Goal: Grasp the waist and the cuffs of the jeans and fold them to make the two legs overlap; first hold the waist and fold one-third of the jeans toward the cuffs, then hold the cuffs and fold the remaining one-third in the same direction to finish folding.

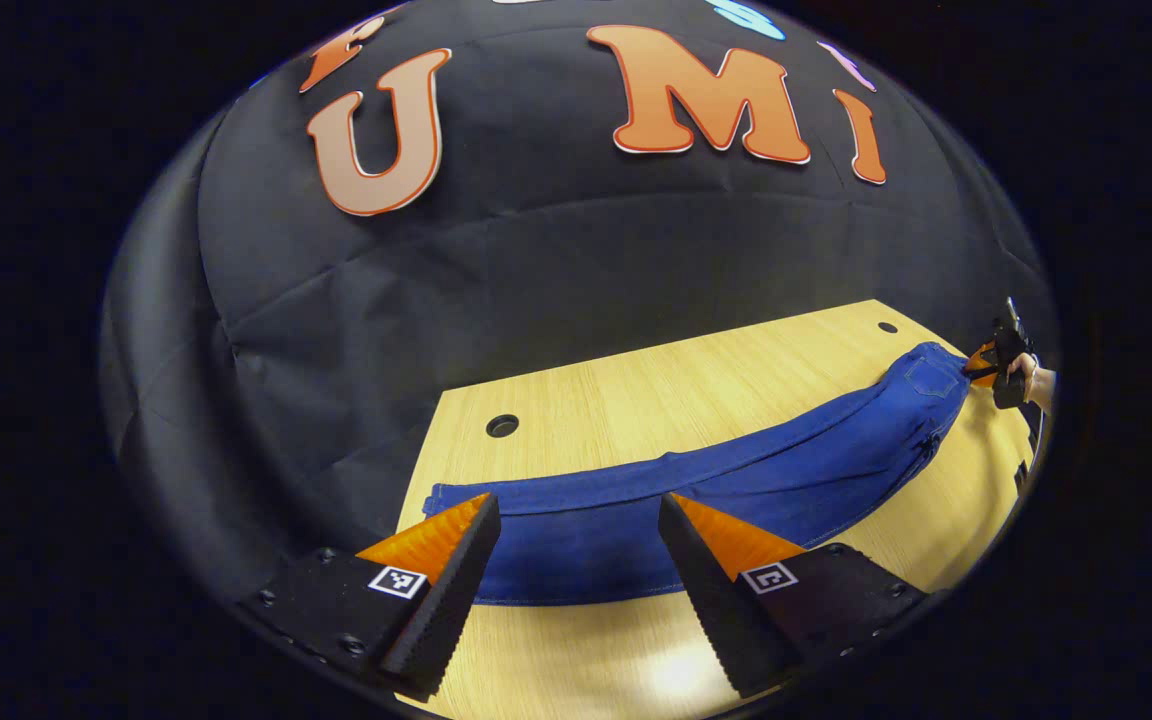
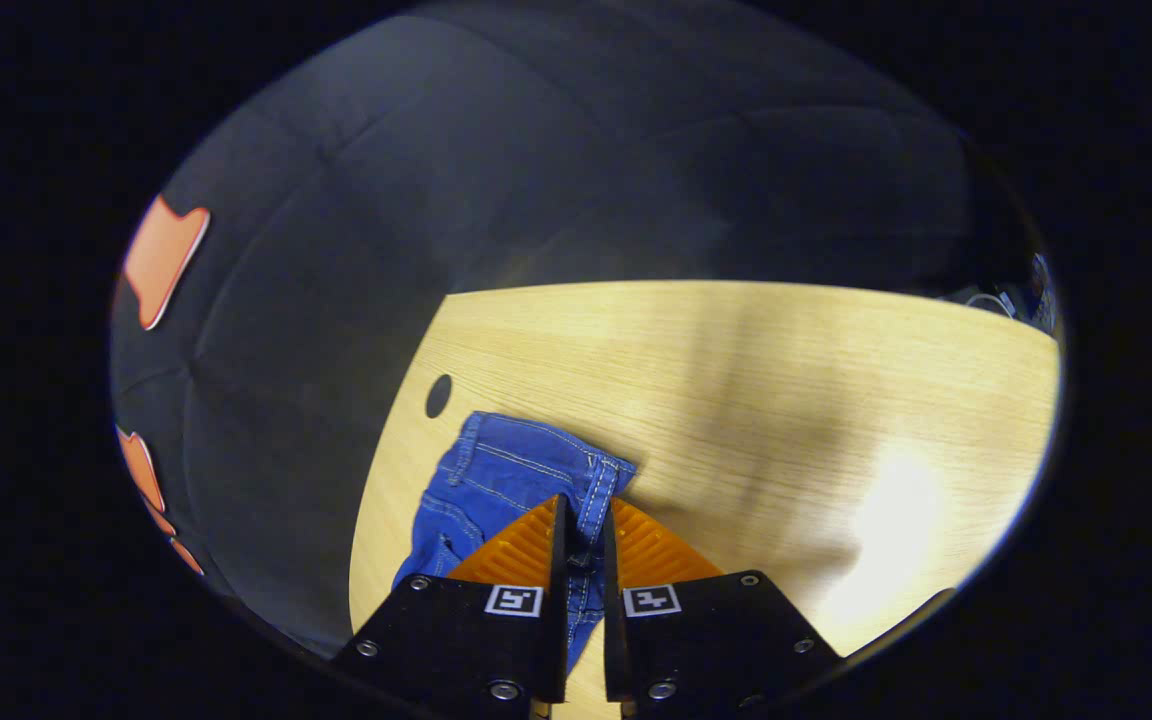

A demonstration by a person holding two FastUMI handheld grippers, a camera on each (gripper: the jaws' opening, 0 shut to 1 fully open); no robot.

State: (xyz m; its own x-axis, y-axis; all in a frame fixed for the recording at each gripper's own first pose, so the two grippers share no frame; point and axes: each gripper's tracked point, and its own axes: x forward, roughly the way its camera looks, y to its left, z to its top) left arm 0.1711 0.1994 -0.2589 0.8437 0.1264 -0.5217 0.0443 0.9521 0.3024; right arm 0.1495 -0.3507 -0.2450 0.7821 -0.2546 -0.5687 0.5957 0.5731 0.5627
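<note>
The left gripper (image 1: 576, 520) has its two fingers spread wide apart, and between them lies the cuff end of the jeans (image 1: 696, 490); neither finger presses on the cloth. In the right gripper view, the right gripper (image 2: 584, 520) has its fingers brought close together on the waistband (image 2: 598, 490), and the denim edge sits in the narrow gap between them, so it pinches the waist. In the left gripper view this same gripper (image 1: 998, 362) is seen far off at the waist end, with a hand (image 1: 1031, 378) holding it.

The jeans are blue and lie stretched long and flat on a light wooden table (image 1: 636, 400), running from the cuffs near the left gripper to the waist at the far right. The table has a round cable hole (image 1: 502, 425) near its back left corner, just behind the cuffs, and another hole (image 2: 438, 396) close to the waist. Behind the table hangs the black cloth wall (image 1: 536, 260).

The back edge of the table is near the jeans on the cuff side. In the right gripper view, a wide bare area of wood opens beyond and to the right of the waist, with a bright light reflection (image 2: 886, 520) on it.
</note>
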